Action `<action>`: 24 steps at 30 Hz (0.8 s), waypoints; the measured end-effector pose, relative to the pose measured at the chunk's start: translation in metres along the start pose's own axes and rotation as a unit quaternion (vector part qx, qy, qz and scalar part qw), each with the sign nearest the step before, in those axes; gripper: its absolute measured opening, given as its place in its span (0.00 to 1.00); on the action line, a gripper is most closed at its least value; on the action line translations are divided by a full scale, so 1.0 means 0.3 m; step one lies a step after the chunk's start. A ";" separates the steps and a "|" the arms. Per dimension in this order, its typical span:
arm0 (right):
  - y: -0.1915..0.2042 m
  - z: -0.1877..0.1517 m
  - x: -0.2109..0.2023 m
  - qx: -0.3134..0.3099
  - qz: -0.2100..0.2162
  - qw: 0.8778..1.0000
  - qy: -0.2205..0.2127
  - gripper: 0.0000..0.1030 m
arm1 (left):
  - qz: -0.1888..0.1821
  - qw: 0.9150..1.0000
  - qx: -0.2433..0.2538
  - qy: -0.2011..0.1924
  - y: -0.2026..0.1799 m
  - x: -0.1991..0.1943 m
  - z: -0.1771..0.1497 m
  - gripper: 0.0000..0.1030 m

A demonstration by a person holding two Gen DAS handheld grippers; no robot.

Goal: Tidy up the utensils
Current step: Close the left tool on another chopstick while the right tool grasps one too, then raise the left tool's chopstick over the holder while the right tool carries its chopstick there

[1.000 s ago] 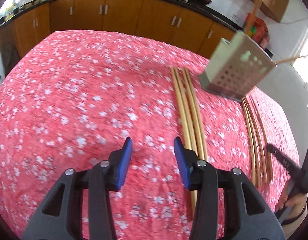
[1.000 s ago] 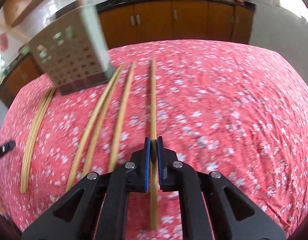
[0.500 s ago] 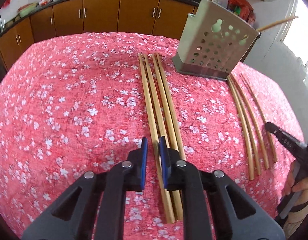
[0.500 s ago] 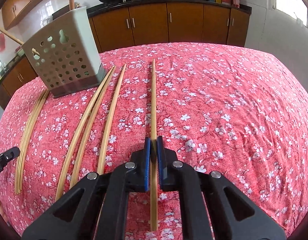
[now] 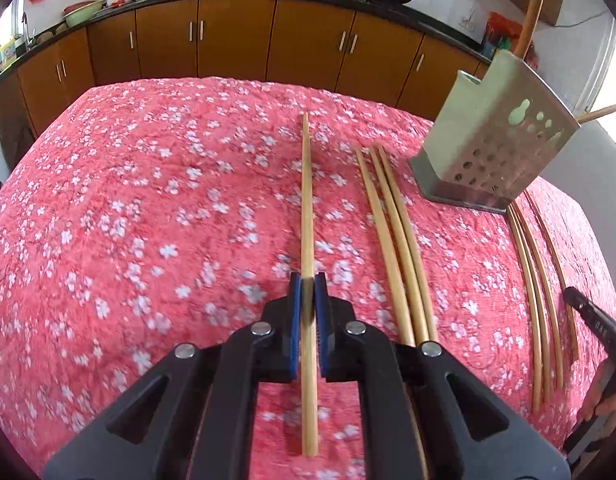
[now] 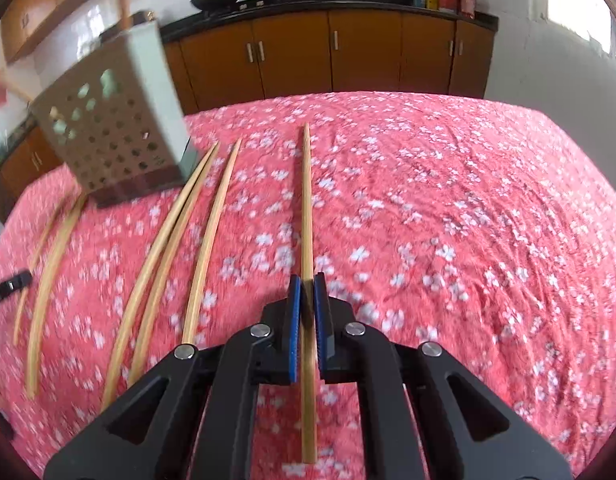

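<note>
Each gripper pinches one chopstick. The left gripper [image 5: 307, 286] has its jaws pressed onto a chopstick [image 5: 306, 200] that runs straight ahead over the cloth, and the right gripper [image 6: 307, 288] has its jaws pinched on another chopstick [image 6: 306, 200] the same way. Whether either stick is clear of the cloth cannot be told.

The perforated holder [image 5: 496, 140] stands toward the far side of the counter [image 5: 148, 200], which wears a red flowered cloth. At least two sticks already poke out of the holder, so the sorting appears to be under way but far from finished: three loose chopsticks [image 5: 396, 240] lie side by side just right of the left gripper's stick, and another group [image 5: 536, 288] lies beyond the holder's base.

Both held sticks look ready to be carried to the holder. The far half of the counter is open. The loose sticks lie between each gripper and the holder, so a low path could sweep them. The counter's edges fall away on all sides.
</note>
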State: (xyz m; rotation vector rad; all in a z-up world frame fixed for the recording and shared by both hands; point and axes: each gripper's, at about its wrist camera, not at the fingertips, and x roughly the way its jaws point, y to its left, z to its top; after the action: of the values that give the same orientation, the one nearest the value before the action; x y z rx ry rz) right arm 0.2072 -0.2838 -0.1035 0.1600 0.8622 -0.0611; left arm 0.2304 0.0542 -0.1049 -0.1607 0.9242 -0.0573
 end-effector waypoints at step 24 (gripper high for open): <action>-0.006 -0.004 -0.015 -0.008 -0.005 1.000 0.004 0.08 | 0.042 0.997 0.056 -0.013 0.018 -0.058 -0.056 0.20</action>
State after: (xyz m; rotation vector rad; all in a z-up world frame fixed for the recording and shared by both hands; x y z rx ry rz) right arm 0.2031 -0.2853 -0.1010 0.1410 0.8708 -0.0638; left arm 0.2064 0.0598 -0.1020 -0.0183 0.8995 -0.0285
